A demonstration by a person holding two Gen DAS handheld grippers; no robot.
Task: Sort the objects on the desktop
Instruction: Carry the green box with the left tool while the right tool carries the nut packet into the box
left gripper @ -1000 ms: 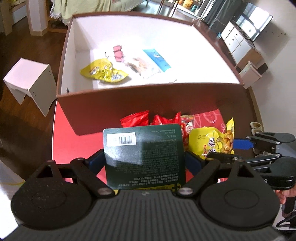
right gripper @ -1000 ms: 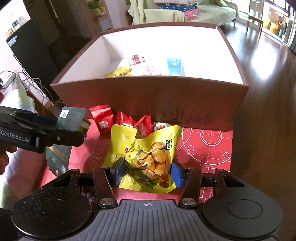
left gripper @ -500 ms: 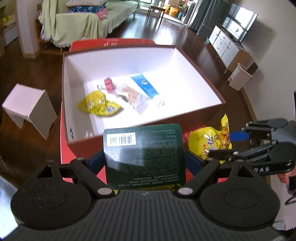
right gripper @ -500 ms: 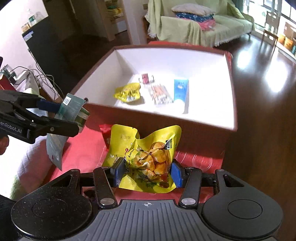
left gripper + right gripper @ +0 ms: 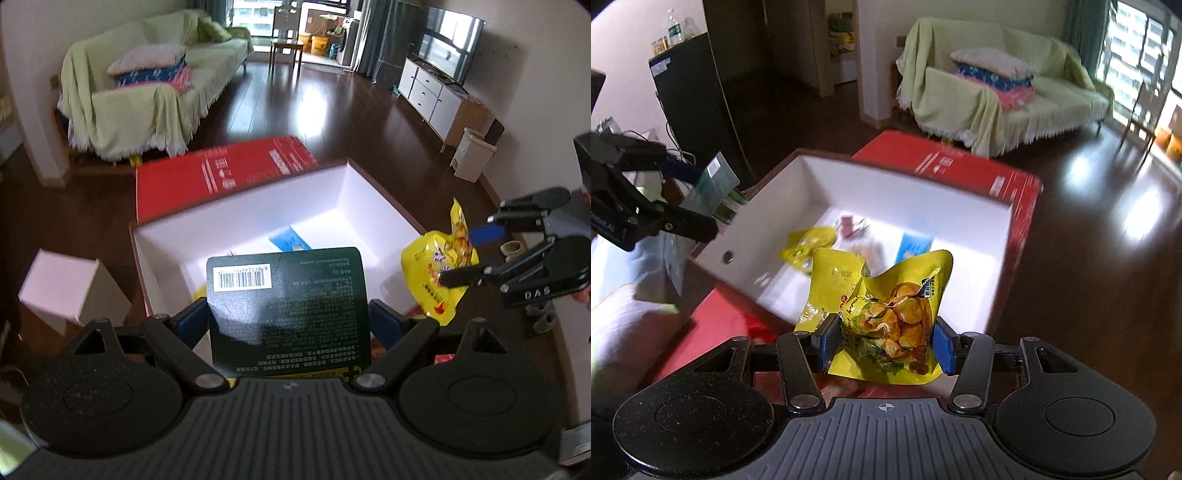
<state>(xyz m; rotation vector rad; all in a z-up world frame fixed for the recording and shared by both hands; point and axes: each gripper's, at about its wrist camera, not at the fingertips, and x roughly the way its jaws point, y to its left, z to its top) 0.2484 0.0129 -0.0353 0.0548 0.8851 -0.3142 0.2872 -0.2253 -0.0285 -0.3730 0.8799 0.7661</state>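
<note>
my left gripper (image 5: 288,319) clamps a dark green packet (image 5: 288,306); my right gripper (image 5: 884,343) grips a yellow snack bag (image 5: 890,310) over the white-lined box (image 5: 960,210).

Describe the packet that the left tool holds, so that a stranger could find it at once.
Start at the big open box, white inside. In front of it the left tool grips a flat dark green packet with a white barcode label. The neighbouring packet in the right tool is a yellow snack bag.

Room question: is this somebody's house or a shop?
Most likely a home living room. There is a sofa under a green cover with pillows, a TV on a white cabinet, and a dark wooden floor by a big window.
</note>
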